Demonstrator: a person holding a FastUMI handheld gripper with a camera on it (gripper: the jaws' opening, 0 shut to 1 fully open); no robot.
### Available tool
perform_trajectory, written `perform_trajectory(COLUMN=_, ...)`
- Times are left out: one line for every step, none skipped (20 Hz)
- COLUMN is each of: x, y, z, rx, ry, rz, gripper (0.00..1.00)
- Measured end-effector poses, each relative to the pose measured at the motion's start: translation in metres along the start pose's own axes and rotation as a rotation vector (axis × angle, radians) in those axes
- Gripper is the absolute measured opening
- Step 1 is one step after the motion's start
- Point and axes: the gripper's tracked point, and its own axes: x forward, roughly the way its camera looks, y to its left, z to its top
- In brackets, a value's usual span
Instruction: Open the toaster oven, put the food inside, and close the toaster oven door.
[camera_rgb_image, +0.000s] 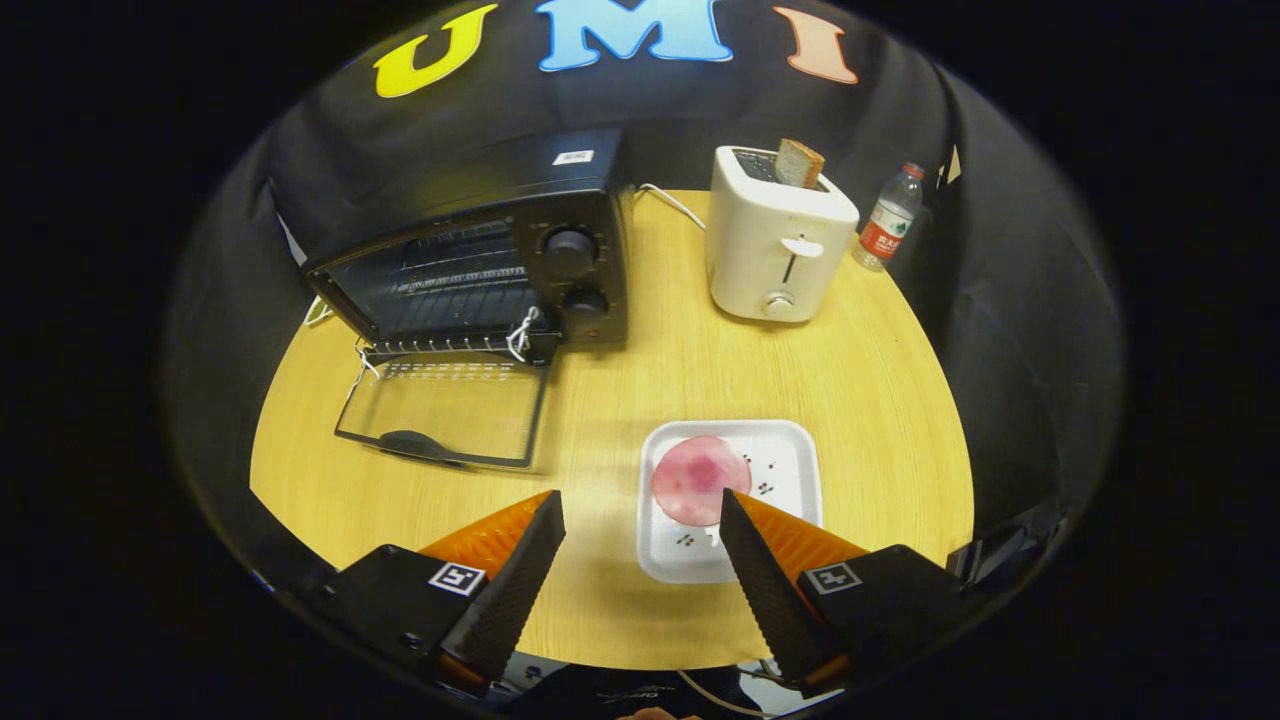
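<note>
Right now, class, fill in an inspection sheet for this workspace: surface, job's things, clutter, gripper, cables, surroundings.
Surface: wooden table, bare between items.
Job's things: toaster oven with door folded down open; pink food slice on white tray.
Clutter: white toaster holding bread; water bottle beside it.
Gripper: gripper open, holding nothing, fingers either side of the tray's near edge.
Cables: white cord behind the oven; white string at the door hinge.
Surroundings: black cloth wall.
</note>
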Motion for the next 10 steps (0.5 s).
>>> perform_trajectory(x=0.003, y=-0.012, z=0.003, rx=0.004, ry=0.004, rz=0.004, gripper=1.0)
perform_trajectory(x=0.006, y=-0.024, z=0.003, rx=0.005, ry=0.014, rz=0.006, gripper=1.0)
perform_trajectory(x=0.008, y=-0.037, z=0.003, rx=0.008, ry=0.027, rz=0.01, gripper=1.0)
perform_trajectory(x=0.01, y=-0.049, z=0.003, rx=0.016, ry=0.039, rz=0.015, gripper=1.0)
perform_trajectory(x=0.012, y=-0.059, z=0.004, rx=0.026, ry=0.046, rz=0.024, gripper=1.0)
perform_trajectory(x=0.014, y=-0.07, z=0.002, rx=0.036, ry=0.056, rz=0.031, gripper=0.99)
perform_trajectory(x=0.017, y=-0.079, z=0.0, rx=0.047, ry=0.074, rz=0.041, gripper=0.99)
perform_trajectory(x=0.019, y=-0.088, z=-0.003, rx=0.059, ry=0.091, rz=0.05, gripper=0.99)
perform_trajectory(x=0.023, y=-0.097, z=-0.005, rx=0.07, ry=0.107, rz=0.057, gripper=0.99)
perform_trajectory(x=0.027, y=-0.103, z=-0.008, rx=0.078, ry=0.12, rz=0.065, gripper=0.99)
